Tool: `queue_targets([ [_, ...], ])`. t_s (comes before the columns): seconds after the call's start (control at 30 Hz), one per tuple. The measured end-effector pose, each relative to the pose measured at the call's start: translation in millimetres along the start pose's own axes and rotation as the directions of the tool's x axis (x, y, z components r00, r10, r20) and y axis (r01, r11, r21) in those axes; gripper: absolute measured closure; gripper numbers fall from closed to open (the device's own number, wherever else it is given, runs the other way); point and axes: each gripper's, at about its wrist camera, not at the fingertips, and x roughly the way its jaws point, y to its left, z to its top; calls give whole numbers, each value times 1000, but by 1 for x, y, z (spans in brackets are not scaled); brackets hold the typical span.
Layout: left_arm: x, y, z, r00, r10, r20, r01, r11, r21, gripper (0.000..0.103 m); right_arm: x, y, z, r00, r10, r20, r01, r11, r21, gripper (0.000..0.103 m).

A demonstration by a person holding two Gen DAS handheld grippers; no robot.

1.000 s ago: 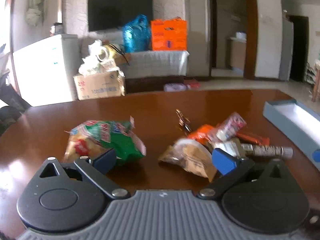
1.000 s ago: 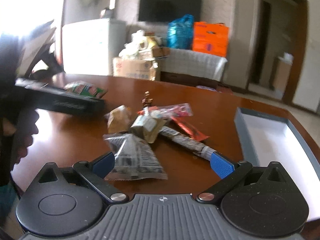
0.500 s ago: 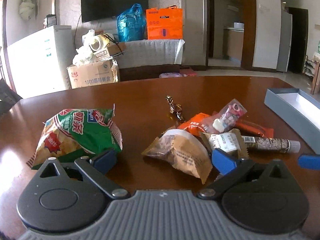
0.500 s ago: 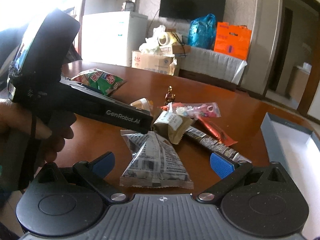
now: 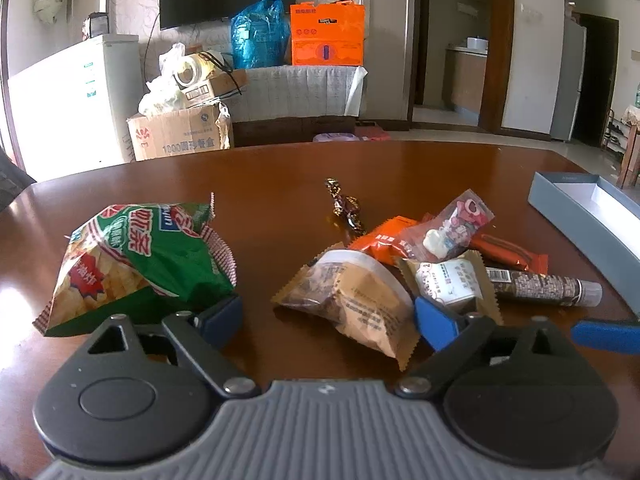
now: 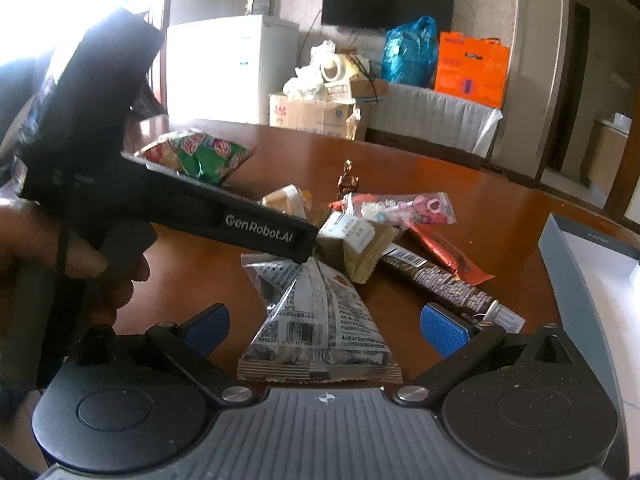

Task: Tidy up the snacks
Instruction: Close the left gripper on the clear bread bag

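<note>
We see the brown surface [image 5: 280, 168] carrying one grey tray [image 5: 576, 212] at its right edge and one green chip bag [image 5: 136, 256] at left. Our left hand-held gripper [image 5: 328, 316] is wide, closing, a tan pastry packet [image 5: 360, 300] between its pads, untouched. Our right hand-held gripper [image 6: 324, 326] is wide too, closing around one grey triangular packet [image 6: 316, 320].

Black linkage arms, silver screws, blue fingers [image 5: 434, 322], ribbed grey housing; "GenRobot.AI" lettering.

Chip bag [image 5: 136, 264] lies left of the snack pile [image 5: 420, 264]; box [image 5: 592, 208] right.
</note>
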Motion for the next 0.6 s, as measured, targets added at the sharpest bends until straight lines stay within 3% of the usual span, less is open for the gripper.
queue_targets([
  [0.03,1,-1,0,1000,-5,-1,5,1000,2,14,4,0,0,1000,9,-17,-9,1000,0,13],
  [0.1,3,-2,1,999,-35,-5,35,999,-3,29,7,-4,1,999,40,-25,-39,998,39,30],
  [0.13,4,-1,1,998,-57,-12,56,998,-7,39,8,-5,2,999,43,-25,-42,998,53,33],
  [0.43,10,-2,-1,997,-77,-7,77,997,5,63,6,-7,6,998,40,-39,-38,998,51,42],
  [0.6,7,1,2,995,-104,-14,103,995,-11,68,2,-6,8,999,31,-39,-29,999,36,49],
])
